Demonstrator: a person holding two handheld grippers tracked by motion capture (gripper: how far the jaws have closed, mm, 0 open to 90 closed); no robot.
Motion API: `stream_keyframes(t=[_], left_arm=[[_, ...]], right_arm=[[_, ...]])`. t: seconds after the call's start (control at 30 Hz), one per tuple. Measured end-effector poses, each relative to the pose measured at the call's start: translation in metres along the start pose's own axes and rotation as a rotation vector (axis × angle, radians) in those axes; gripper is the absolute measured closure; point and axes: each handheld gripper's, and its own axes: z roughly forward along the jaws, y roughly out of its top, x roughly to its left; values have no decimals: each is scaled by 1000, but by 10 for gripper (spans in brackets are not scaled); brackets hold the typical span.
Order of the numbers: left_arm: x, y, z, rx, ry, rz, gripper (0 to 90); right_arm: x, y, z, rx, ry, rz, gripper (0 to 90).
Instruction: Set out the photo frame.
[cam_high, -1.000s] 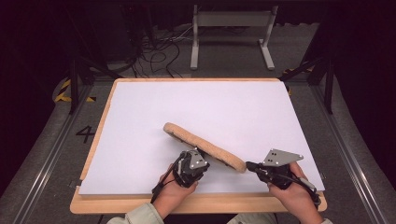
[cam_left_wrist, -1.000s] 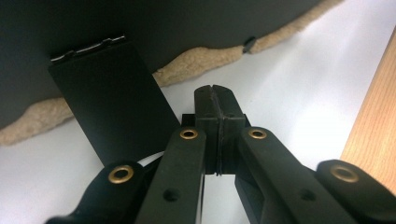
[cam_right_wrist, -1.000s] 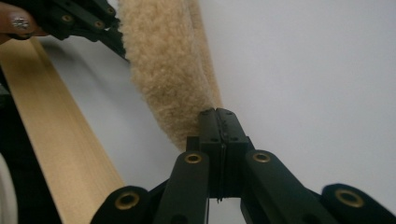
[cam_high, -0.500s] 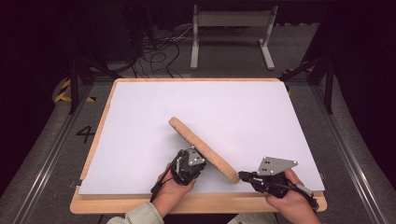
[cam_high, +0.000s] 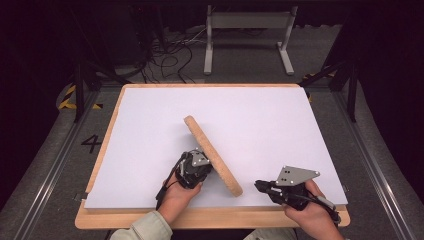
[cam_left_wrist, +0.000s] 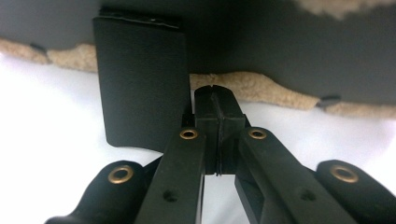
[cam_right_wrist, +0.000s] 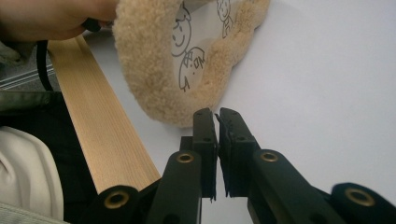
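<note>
White sheet (cam_high: 150, 135) over wooden table (cam_high: 210, 219), dark cabled floor (cam_high: 170, 60) beyond

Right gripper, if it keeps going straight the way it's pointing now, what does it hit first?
Most likely the fluffy tan rim of the mat just beyond the right gripper, though the line skirts its edge, so it might slide past.

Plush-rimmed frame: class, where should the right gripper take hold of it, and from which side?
Probably pinch the fluffy rim at the near end, coming from the right. The frame stands on edge, and that soft, thick end faces the right gripper.
</note>
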Motion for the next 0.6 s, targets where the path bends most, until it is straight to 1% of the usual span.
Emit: stream_keyframes(t=[0.07,0.13,0.17,0.2,0.23,0.3,0.33,0.37,0.43,0.5,0.6], left_arm=[[6,0,-1,-1,-5,-10,900],[9,-1,-1,1,14,-3,900],[10,-1,-1,0,18,-10,900],[13,-1,-2,-1,19,-9,900],[13,-1,-2,-1,19,-9,900],[16,-2,-2,-1,27,6,900],[17,-2,-2,-4,24,-4,900],[19,-2,-3,-3,24,-4,900],[21,-2,-4,-1,12,-2,900],[22,-2,-7,-15,-4,-8,900],[25,-4,-17,-35,-35,-23,900]], right_arm=[[0,0,1,3,2,0,855],[1,0,2,4,5,-1,854],[1,0,2,5,6,-2,854],[1,0,3,4,6,-5,854],[2,1,3,4,9,-5,854],[3,1,4,4,11,-7,854],[4,2,5,5,13,-14,853],[5,3,6,5,12,-19,852],[6,3,7,6,13,-22,853],[8,4,11,3,16,-30,861],[13,7,20,13,25,-45,890]])
